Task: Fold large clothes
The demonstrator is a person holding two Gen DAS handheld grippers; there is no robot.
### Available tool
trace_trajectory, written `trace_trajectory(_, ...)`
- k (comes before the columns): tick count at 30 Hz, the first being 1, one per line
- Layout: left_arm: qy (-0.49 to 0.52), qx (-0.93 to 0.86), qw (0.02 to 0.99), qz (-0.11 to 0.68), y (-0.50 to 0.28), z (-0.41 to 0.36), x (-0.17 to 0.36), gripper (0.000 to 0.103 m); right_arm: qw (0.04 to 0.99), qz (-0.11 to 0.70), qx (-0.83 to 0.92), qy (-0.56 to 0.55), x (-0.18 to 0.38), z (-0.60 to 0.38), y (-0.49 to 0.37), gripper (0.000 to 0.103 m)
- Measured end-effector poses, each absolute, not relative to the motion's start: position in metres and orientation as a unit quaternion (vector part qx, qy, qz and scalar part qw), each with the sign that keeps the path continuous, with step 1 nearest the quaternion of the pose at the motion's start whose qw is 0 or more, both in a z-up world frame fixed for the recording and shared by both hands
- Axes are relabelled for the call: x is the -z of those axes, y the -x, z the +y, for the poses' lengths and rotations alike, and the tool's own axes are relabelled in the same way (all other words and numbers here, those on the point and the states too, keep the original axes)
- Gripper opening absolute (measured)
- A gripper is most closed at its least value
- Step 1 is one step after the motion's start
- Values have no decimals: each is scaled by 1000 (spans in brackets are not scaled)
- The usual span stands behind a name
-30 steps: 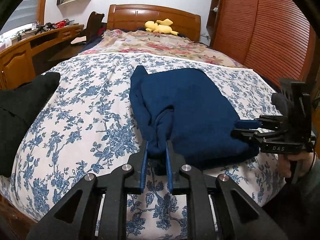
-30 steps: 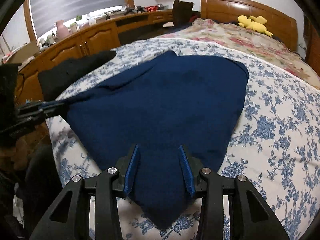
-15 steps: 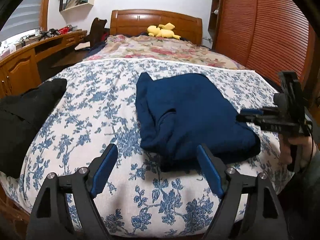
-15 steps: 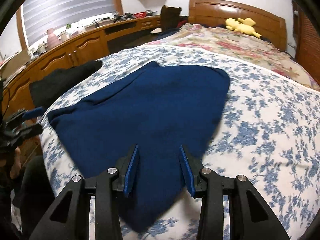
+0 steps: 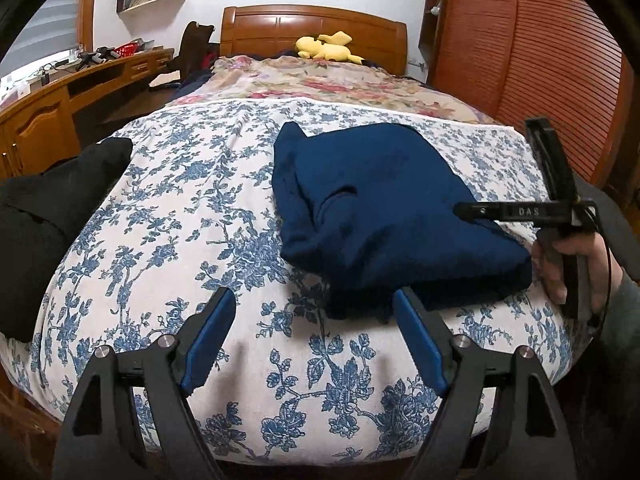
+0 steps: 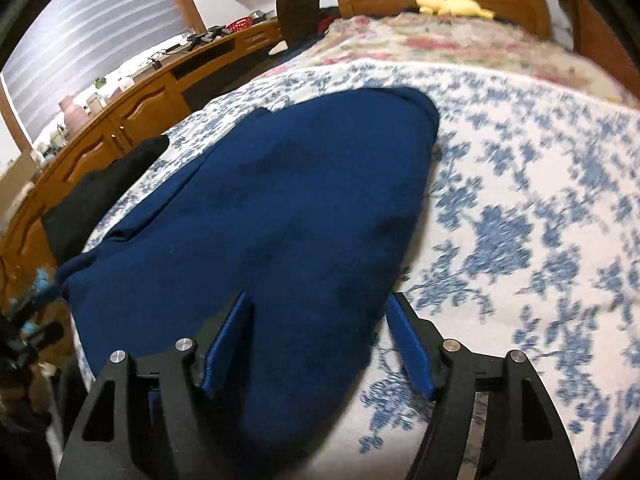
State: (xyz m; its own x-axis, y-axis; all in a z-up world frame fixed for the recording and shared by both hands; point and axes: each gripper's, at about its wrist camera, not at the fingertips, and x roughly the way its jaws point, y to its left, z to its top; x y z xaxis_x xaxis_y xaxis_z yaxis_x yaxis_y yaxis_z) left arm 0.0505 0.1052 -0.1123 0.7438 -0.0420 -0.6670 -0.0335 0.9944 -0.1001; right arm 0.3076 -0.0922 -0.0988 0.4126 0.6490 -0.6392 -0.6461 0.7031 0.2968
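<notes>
The dark blue garment lies folded on the bed, on the white cover with the blue flower print, near the foot edge and a little toward the right side in the left wrist view. Its near edge is bunched and a fold of cloth shows on the top of it. The left claw is released, its two blue pads spread wide over the flowered cover, and nothing is between them; the near edge of the garment is just beyond its right pad. The right claw is also released, with the jaws apart, and it hangs over the near end of the garment, so the blue cloth fills the space between the pads in the right wrist view. In the left wrist view the right claw shows from the side above the right edge of the garment, with the person's hand on its handle. A black garment lies at the left edge of the bed. A yellow plush toy rests near the wooden headboard.
</notes>
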Motion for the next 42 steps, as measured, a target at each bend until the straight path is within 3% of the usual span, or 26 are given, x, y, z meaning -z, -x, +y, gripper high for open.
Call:
trace_trajectory(2, 52, 3, 932, 359, -51, 103, 113, 82, 831, 394, -392, -20, 103, -91, -315, 72)
trace_trajectory(5, 49, 3, 931, 361, -52, 100, 113, 82, 826, 390, -405, -25, 102, -93, -316, 57)
trace_trajectory(7, 45, 1, 931, 361, -52, 99, 112, 82, 827, 380, -414, -25, 100, -96, -314, 33)
trace_trajectory(9, 44, -2, 932, 360, -51, 99, 111, 82, 830, 366, -420, -22, 94, -98, -304, 26)
trace_trajectory(12, 42, -6, 933, 357, -48, 102, 109, 82, 834, 350, -425, -2, 88, -96, -290, 23)
trace_trajectory(19, 49, -13, 933, 357, -42, 113, 110, 82, 833, 350, -428, 24, 90, -107, -260, 23)
trace_trajectory(25, 51, -5, 932, 359, -45, 114, 119, 82, 839, 349, -417, 36, 84, -116, -266, 31)
trace_trajectory(26, 51, -2, 933, 357, -46, 115, 120, 80, 839, 347, -417, 40, 83, -118, -267, 31)
trace_trajectory(28, 53, 3, 933, 357, -48, 115, 122, 66, 844, 343, -409, 49, 81, -121, -269, 36)
trace_trajectory(31, 62, 16, 931, 359, -52, 116, 125, 55, 866, 329, -372, 58, 71, -133, -269, 40)
trace_trajectory(36, 65, 24, 930, 361, -59, 117, 132, 52, 882, 333, -329, 55, 65, -141, -309, 58)
trace_trajectory(42, 70, 31, 928, 365, -63, 118, 136, 52, 881, 354, -311, 42, 76, -121, -377, 61)
